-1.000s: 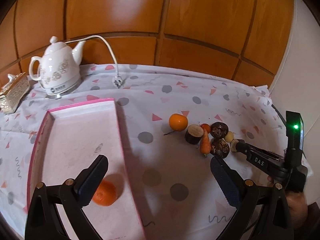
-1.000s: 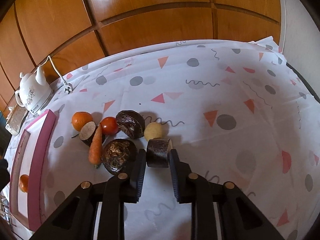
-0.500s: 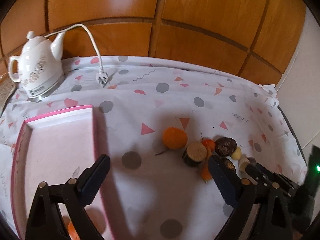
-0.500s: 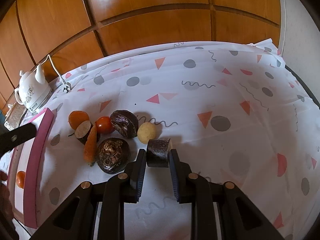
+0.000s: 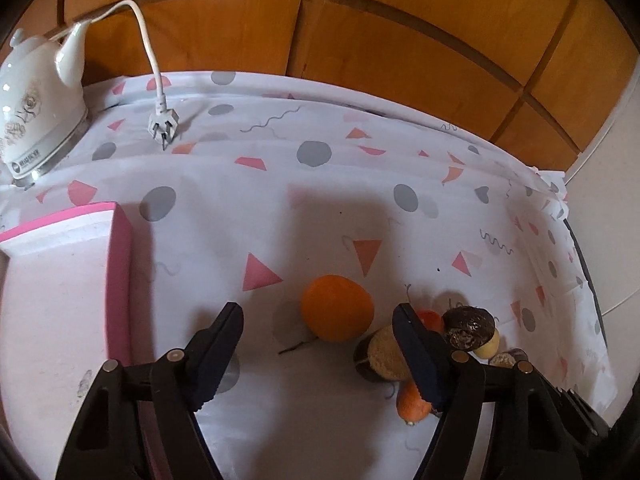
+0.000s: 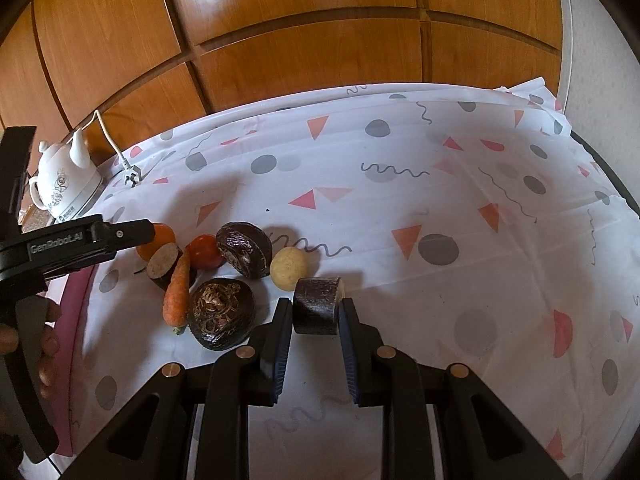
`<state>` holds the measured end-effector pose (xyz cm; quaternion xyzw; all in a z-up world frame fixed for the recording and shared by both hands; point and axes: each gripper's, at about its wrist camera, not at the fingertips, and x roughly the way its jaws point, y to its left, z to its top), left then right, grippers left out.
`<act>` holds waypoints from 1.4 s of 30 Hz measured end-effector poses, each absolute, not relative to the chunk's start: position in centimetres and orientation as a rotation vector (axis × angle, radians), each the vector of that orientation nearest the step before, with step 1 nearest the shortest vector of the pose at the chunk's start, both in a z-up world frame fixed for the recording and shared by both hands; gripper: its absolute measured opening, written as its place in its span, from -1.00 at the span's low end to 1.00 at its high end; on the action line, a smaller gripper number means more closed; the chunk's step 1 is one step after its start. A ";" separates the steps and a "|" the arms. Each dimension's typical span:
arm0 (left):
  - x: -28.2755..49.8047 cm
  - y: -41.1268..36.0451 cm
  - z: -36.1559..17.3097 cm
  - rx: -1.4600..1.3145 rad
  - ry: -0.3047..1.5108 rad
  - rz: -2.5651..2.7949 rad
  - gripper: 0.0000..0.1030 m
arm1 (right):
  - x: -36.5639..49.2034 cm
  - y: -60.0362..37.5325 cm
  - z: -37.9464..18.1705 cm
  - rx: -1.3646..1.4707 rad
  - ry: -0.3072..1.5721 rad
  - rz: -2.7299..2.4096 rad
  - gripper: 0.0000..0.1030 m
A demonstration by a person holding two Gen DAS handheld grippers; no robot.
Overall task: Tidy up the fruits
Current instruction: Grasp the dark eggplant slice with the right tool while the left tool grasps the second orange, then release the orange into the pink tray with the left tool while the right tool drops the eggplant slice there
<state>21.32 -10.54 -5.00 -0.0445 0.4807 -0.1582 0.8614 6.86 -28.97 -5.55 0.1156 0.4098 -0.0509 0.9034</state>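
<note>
1. Left wrist view: the left gripper has just been closing its jaws, now at a middling gap with nothing pressed between them. The orange lies on the tablecloth just ahead, between the tips, likely the next pick. The pink tray stands left of the left jaw; its visible part holds nothing.
2. Right wrist view: the right gripper has its jaws narrow, clamped on the dark cylinder piece, probably to hold it ready. Left of the jaws cluster the carrot, tomato and other produce, outside the tray.
</note>
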 end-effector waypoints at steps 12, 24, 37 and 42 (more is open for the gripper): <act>22.6 -10.8 -6.1 -0.158 1.044 -0.378 -0.19 | 6.9 -28.9 -5.6 0.240 0.845 -0.106 -0.55; 18.1 -9.5 -4.8 -0.104 0.958 -0.359 -0.23 | 6.1 -28.1 -5.5 0.202 0.850 -0.094 -0.55; 12.1 -8.4 -4.0 -0.069 0.902 -0.370 -0.23 | 4.1 -26.6 -5.6 0.179 0.863 -0.060 -0.55; 10.7 -7.6 -3.4 -0.079 0.887 -0.372 -0.23 | 3.4 -25.7 -5.5 0.168 0.867 -0.037 -0.55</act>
